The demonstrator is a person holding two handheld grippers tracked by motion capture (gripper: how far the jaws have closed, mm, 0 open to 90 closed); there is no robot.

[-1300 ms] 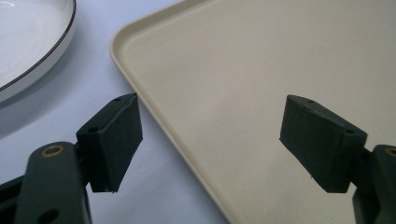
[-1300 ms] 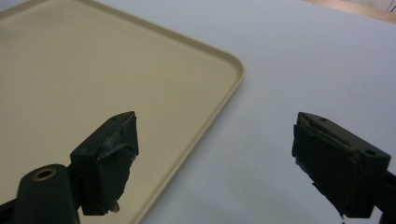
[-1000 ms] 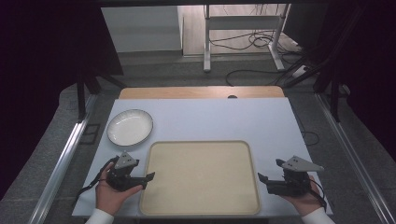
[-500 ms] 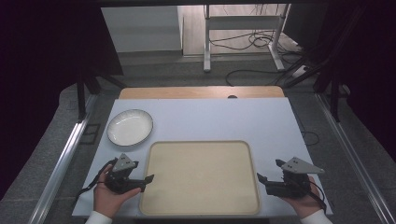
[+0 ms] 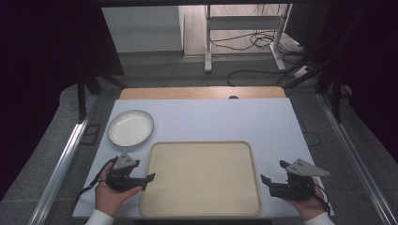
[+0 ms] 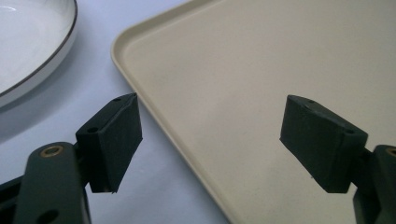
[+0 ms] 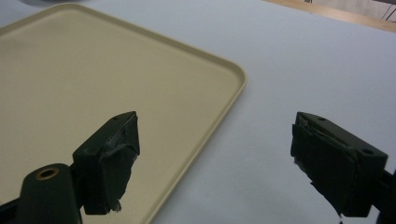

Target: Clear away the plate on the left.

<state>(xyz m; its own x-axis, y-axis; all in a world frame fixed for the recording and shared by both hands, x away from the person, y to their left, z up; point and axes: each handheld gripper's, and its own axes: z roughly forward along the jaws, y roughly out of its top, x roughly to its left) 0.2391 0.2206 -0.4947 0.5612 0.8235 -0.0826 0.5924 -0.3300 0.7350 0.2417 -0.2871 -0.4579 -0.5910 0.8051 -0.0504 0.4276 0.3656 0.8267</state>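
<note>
A bare beige tray [image 5: 202,143] lies on the white table near the front edge. My left gripper [image 5: 146,180] is held in a hand at the tray's left rim, its jaws open and pointing right. In the left gripper view the open jaws [image 6: 210,116] straddle the tray's rim [image 6: 140,93] with nothing between them. My right gripper [image 5: 272,171] is held at the tray's right side, pointing left, also open. In the right gripper view its jaws [image 7: 215,121] stand wide over the tray's edge [image 7: 233,88] and the table, and hold nothing.
A white plate [image 5: 130,127] with a dark rim sits behind the left gripper, and shows at the top left of the left gripper view [image 6: 28,46]. The white tabletop [image 5: 225,117] ends in a wooden strip [image 5: 202,93] at the back. Metal rails run along both sides.
</note>
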